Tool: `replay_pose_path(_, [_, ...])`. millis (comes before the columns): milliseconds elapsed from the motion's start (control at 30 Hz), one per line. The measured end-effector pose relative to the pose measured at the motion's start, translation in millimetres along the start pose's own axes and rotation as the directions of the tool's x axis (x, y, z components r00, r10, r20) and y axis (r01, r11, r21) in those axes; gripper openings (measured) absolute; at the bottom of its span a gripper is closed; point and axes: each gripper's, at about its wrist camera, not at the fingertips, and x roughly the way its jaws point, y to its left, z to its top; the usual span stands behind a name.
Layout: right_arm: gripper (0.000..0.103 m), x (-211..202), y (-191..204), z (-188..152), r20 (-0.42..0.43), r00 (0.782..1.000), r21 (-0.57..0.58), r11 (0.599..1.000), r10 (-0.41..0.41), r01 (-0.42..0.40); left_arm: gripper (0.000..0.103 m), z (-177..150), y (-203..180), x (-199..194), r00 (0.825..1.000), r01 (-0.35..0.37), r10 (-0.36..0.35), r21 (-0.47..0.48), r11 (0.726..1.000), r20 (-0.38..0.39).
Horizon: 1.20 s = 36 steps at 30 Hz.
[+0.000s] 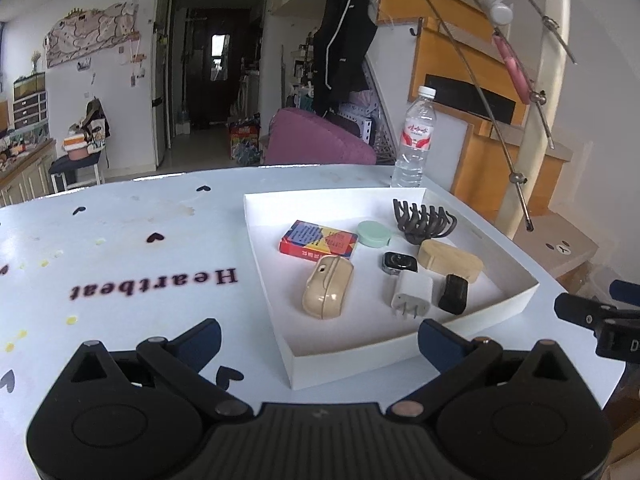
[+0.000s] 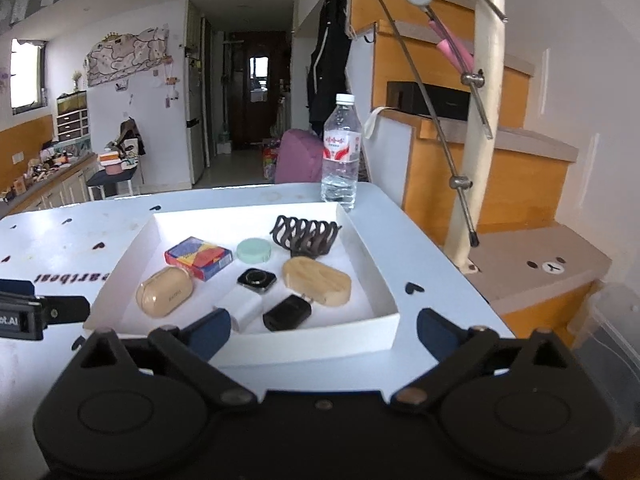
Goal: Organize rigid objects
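Note:
A shallow white tray (image 1: 404, 350) (image 2: 360, 236) lies on the pale blue table. In it lie a red and blue card box (image 1: 318, 243) (image 2: 199, 257), a beige case (image 1: 329, 292) (image 2: 165, 291), a mint round tin (image 1: 374, 233) (image 2: 254, 250), a dark claw hair clip (image 1: 423, 220) (image 2: 306, 234), a watch body (image 1: 400, 262) (image 2: 256, 280), a white charger (image 1: 412, 292) (image 2: 244, 306), a wooden oval block (image 1: 450, 260) (image 2: 317, 280) and a small black box (image 1: 454, 294) (image 2: 287, 313). My left gripper (image 1: 320, 342) is open and empty at the tray's near left corner. My right gripper (image 2: 324, 332) is open and empty at the tray's near edge.
A clear water bottle (image 1: 414, 140) (image 2: 341, 152) stands beyond the tray's far edge. The table's right edge (image 2: 452, 272) drops off toward wooden stairs. The table's left part bears heart marks and the word Heartbeat (image 1: 154, 282). A purple chair (image 1: 316, 142) stands behind the table.

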Motion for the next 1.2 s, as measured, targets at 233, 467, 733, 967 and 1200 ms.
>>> replay_pose_path(233, [0.100, -16, 8, -12, 0.014, 1.000, 0.015, 1.000, 0.007, -0.008, 0.103, -17, 1, -16, 1.000, -0.015, 0.014, 0.016, 1.000, 0.020])
replay_pose_path(467, [0.101, -25, 16, -21, 0.016, 1.000, 0.015, 1.000, 0.005, -0.006, 0.103, -25, 7, -29, 0.999, -0.029, 0.029, 0.010, 1.000, 0.037])
replay_pose_path(733, [0.101, -29, 22, -25, 0.014, 1.000, -0.004, 1.000, 0.000, 0.000, 0.103, -26, 13, -32, 0.998, -0.044, 0.044, -0.006, 0.999, 0.042])
replay_pose_path(967, [0.100, -33, 19, -24, 0.023, 1.000, -0.001, 1.000, -0.008, 0.008, 0.103, -26, 11, -33, 0.998, -0.039, 0.039, 0.000, 0.999, 0.044])
replay_pose_path(1200, [0.100, -36, 18, -26, 0.023, 1.000, 0.007, 1.000, -0.013, 0.013, 0.103, -26, 10, -34, 0.998, -0.039, 0.039, 0.001, 0.999, 0.045])
